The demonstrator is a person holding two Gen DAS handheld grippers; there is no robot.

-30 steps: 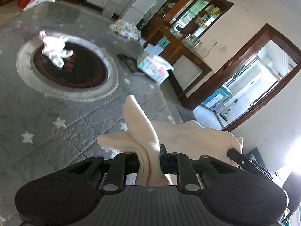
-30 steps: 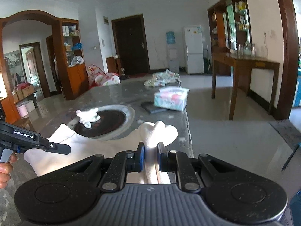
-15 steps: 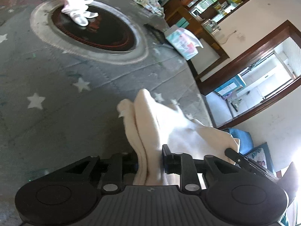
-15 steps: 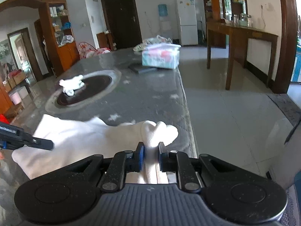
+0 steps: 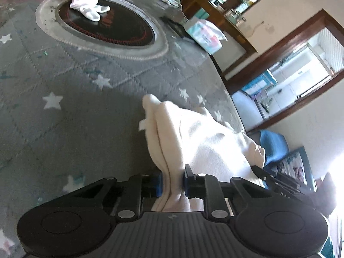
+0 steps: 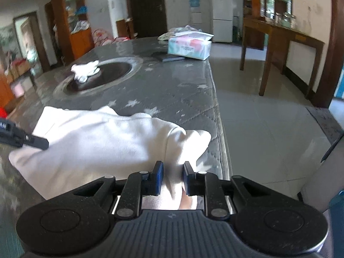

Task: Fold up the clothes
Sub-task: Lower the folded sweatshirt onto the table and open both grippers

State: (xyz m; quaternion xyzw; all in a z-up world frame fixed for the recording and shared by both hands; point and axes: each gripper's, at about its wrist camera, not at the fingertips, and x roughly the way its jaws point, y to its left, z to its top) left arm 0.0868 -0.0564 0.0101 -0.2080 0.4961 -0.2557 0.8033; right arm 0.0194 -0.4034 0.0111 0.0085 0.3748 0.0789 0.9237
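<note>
Pinching cream garment (image 6: 96, 142) with both grippers, left gripper (image 5: 173, 181) and right gripper (image 6: 173, 177), near tabletop (image 6: 172, 90) right edge; we judge it soft, light, floppy; grip corners.

The grey star-patterned table cover (image 5: 64, 111) lies bare across the middle left of the frame. Farther up sit the round black hotplate (image 5: 107, 30) with a small white cloth (image 5: 88, 10) on it, and a tissue pack (image 6: 189, 46) at upper right.
</note>
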